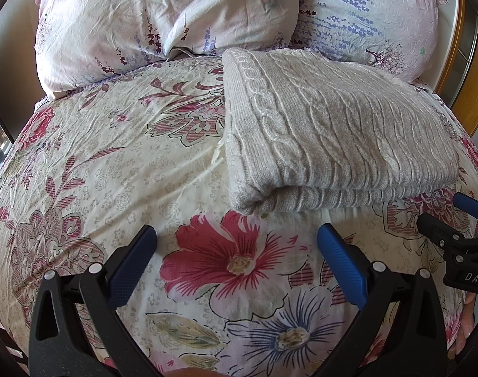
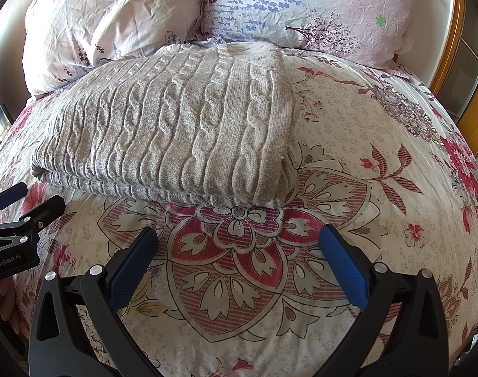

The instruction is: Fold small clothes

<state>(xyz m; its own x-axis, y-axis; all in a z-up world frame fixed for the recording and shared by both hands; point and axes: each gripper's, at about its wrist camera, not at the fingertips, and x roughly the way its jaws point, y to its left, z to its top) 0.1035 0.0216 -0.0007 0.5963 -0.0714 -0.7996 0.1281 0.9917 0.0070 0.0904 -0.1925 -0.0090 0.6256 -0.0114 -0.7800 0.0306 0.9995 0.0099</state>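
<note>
- Floral bedspread (image 1: 91, 144) covers the bed — cream cloth with red and purple flowers.
- On it lies a beige cable-knit sweater (image 1: 327, 132), folded into a thick rectangle with its folded edge toward the cameras; its far end reaches the pillows.
- Left gripper (image 1: 236, 238) hovers over the bedspread just short of the sweater's near-left corner, blue-padded fingers spread wide, holding nothing.
- Right gripper (image 2: 239, 242) sits near the sweater's near-right corner — fingers likewise apart and empty, not touching the knit.
- Two pale floral pillows (image 2: 113, 15) rest behind the sweater against the headboard.
- A wooden frame (image 2: 452, 40) shows at the right edge.
</note>
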